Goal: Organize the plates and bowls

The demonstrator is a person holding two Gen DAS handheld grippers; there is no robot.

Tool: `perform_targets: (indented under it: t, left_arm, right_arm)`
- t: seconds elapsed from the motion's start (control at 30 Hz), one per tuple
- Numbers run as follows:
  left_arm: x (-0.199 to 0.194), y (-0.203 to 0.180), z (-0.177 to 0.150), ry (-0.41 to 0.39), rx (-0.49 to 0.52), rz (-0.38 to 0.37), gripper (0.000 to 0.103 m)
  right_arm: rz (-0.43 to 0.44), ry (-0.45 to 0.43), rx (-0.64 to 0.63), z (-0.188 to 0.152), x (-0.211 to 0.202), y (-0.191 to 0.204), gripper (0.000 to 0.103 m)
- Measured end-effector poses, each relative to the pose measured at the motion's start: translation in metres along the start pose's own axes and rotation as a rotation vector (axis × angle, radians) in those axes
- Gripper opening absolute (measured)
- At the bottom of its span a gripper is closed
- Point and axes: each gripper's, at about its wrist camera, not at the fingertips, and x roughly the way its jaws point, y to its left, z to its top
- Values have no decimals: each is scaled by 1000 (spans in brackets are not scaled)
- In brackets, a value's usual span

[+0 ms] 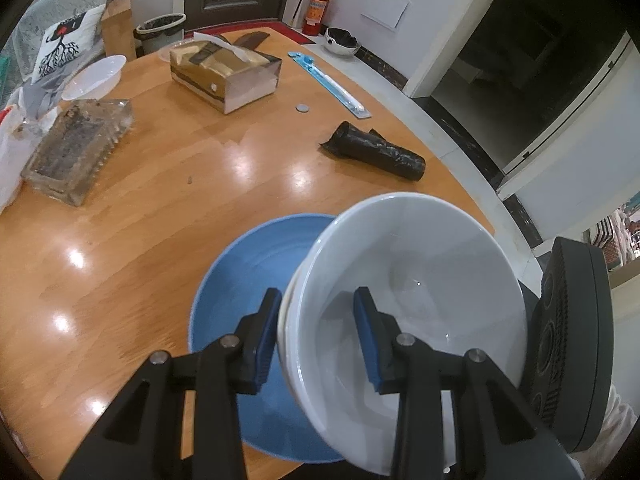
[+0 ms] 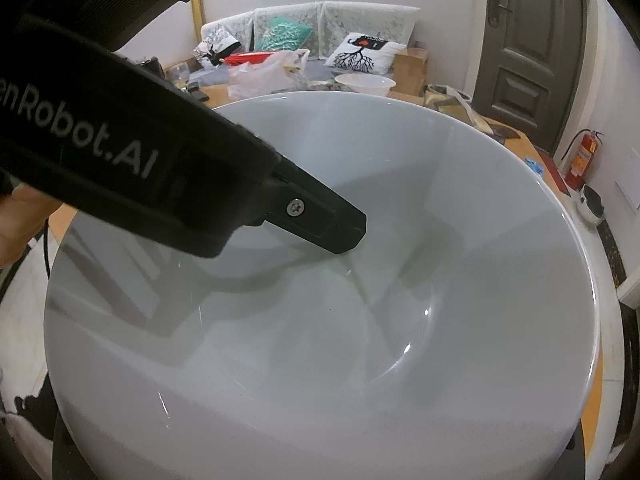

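Currently listed: white ceramic bowl (image 1: 420, 280), glazed, slippery, breakable, fairly heavy, tilting over the blue plate (image 1: 248, 280). Left tool (image 1: 316, 336) is clamping its rim wall; right tool's state is hidden.

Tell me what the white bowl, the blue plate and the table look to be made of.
White bowl: likely glazed ceramic; smooth, thick rim, sharp light glints. Blue plate: probably ceramic too, with a duller satin glaze, though hard plastic cannot be ruled out. Table: wood or wood veneer under glossy varnish; grain lines show and ceiling lights reflect as bright spots.
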Motion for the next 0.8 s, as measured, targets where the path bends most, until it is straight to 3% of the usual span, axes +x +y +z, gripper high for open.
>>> perform_targets:
  t: [0.8]
  left_arm:
    - [35, 19, 8, 36, -44, -41, 32]
  right_arm:
    - [1, 74, 3, 8, 23, -13, 102]
